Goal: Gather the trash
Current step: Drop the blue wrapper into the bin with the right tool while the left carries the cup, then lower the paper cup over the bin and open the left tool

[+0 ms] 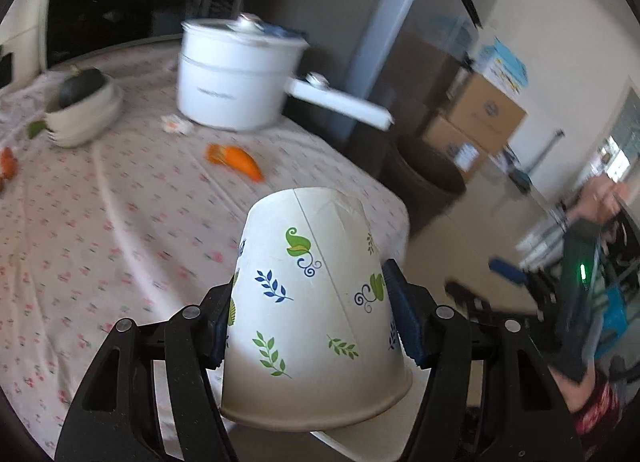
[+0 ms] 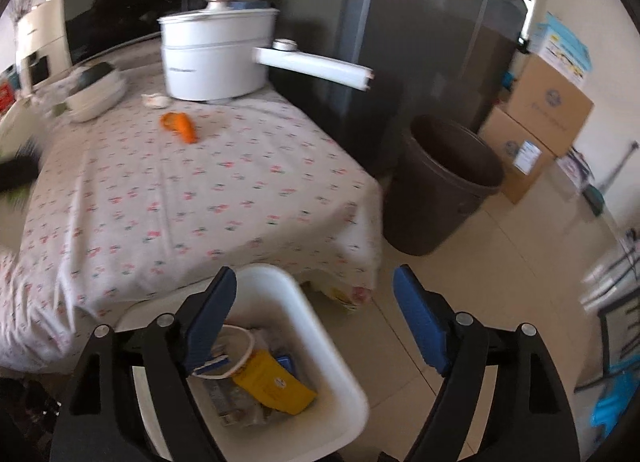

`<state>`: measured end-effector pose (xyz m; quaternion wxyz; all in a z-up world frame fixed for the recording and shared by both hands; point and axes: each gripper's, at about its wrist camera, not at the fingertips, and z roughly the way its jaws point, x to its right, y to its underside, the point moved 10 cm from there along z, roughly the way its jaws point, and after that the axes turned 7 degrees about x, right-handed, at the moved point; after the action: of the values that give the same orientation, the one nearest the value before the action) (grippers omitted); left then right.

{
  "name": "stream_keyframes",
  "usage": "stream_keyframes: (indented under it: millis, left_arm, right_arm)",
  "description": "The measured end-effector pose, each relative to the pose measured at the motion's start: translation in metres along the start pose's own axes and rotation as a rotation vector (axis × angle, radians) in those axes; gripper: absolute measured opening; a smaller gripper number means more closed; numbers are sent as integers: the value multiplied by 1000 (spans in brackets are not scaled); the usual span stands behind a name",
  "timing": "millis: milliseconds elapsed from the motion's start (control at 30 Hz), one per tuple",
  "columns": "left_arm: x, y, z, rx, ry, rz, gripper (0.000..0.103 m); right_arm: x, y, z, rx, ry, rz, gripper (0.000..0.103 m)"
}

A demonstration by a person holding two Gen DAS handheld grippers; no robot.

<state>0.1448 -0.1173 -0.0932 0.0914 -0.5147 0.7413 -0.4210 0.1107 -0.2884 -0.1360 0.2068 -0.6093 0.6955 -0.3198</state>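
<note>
The left gripper (image 1: 308,310) is pinching a paper cup (image 1: 316,302) with leaf prints, held upside down with its rim toward the camera, a blue pad pressed against each side of the wall, above the near edge of the table (image 1: 120,222). The right gripper (image 2: 314,322) has its fingers spread wide and holds nothing; it hangs over a white bin (image 2: 340,374) that stands on the floor just beside the table's near corner and already holds a yellow wrapper and other scraps. A brown bin (image 2: 440,190) stands on the floor at the far side of that same corner. On the table, an orange scrap (image 1: 236,160) lies near the white pot (image 1: 236,78), with a small crumpled paper (image 1: 176,125) just beside the pot. The cup looks very light and thin-walled, so it should crush easily; a gentle squeeze across the stiffer rim end seems the safest hold, and a hard pinch mid-wall would probably buckle it.
</note>
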Motion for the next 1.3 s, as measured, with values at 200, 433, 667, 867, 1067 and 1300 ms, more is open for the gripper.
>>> stream_keyframes:
  millis: [200, 433, 667, 867, 1067, 1300]
  left_arm:
    - [29, 30, 19, -93, 70, 49, 62]
    - [47, 64, 34, -187, 109, 94, 64]
    - [54, 83, 43, -248, 115, 117, 79]
    - [43, 85, 47, -262, 84, 106, 82]
    - [13, 68, 47, -220, -3, 80, 84]
    - [-63, 5, 55, -83, -210, 15, 87]
  right_arm:
    - [14, 1, 4, -15, 22, 24, 79]
    - [32, -1, 6, -15, 47, 69, 79]
    - [31, -4, 8, -17, 46, 72, 79]
    - [24, -6, 10, -12, 42, 63, 82]
    - [12, -9, 11, -11, 15, 64, 84]
    - [-19, -19, 6, 8, -69, 43, 89]
